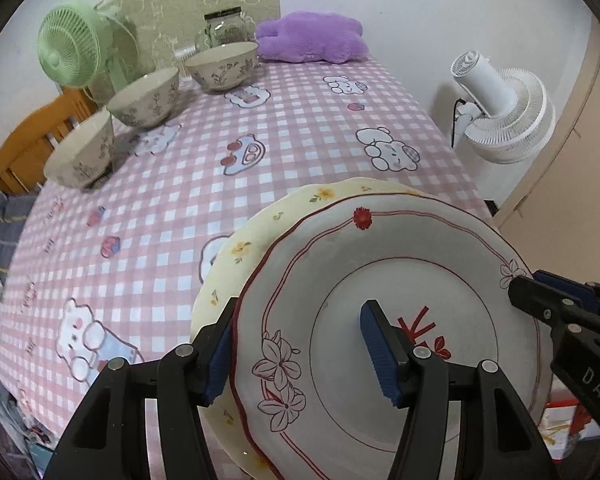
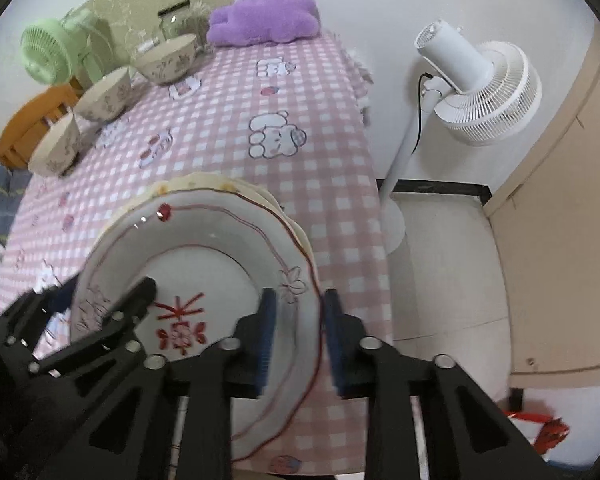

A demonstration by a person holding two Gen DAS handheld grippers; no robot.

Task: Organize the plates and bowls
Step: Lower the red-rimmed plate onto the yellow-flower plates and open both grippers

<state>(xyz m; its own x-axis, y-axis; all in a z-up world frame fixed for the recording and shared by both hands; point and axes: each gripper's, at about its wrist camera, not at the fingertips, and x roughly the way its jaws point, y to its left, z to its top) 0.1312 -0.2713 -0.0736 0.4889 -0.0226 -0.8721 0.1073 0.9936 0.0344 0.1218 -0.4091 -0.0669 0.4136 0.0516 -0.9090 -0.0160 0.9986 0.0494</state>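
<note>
A white plate with red trim (image 1: 380,264) lies on top of a cream plate with yellow flowers (image 1: 260,240) at the table's near edge. My left gripper (image 1: 300,352) straddles the white plate's left rim, one finger outside, one over the plate's well, jaws apart. My right gripper (image 2: 298,340) straddles the same plate's (image 2: 204,240) right rim, jaws close around it. Three floral bowls (image 1: 148,100) stand in a row at the far left, also in the right wrist view (image 2: 104,96).
The table carries a pink checked cloth (image 1: 292,132). A green fan (image 1: 72,48), glass jars (image 1: 224,26) and a purple plush (image 1: 312,38) sit at the back. A white standing fan (image 2: 476,80) is to the right on the floor. An orange chair (image 1: 32,136) is at left.
</note>
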